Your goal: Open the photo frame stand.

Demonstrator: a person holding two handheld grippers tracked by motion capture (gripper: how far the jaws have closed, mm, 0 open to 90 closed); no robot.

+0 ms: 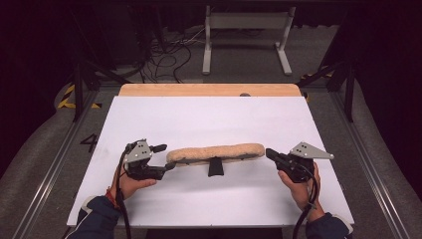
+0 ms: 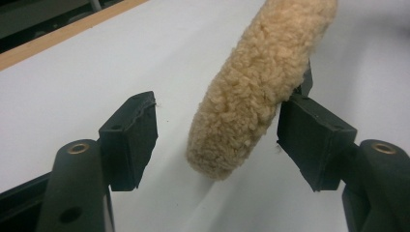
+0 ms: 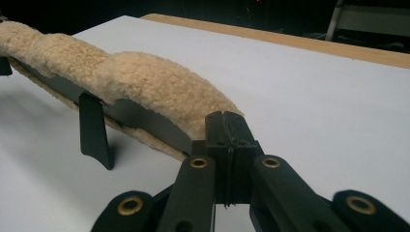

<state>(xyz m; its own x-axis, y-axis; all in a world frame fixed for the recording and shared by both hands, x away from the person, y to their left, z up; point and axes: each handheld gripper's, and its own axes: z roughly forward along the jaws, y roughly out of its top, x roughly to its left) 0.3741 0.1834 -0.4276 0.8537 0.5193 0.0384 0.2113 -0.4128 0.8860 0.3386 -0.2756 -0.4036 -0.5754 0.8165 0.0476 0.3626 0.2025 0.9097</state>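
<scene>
Left gripper (image 1: 168,167): jaws apart around the left end of the fleece pad (image 1: 215,153), one pad touching its side, the other clear. The fleece pad lies lengthwise on the white board (image 1: 209,119), its black strap (image 1: 215,167) hanging at mid-length. Right gripper (image 1: 268,153): jaws closed together, empty, tip at the fleece pad's right end.

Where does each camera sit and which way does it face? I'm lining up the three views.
High view: above the person's side, facing forward and down on the white table; hands, left gripper and right gripper show.
Left gripper view: on that gripper, along its open jaws at the fleecy pad.
Right gripper view: on that gripper, along shut jaws beside the pad's end.
All share the pad.
</scene>
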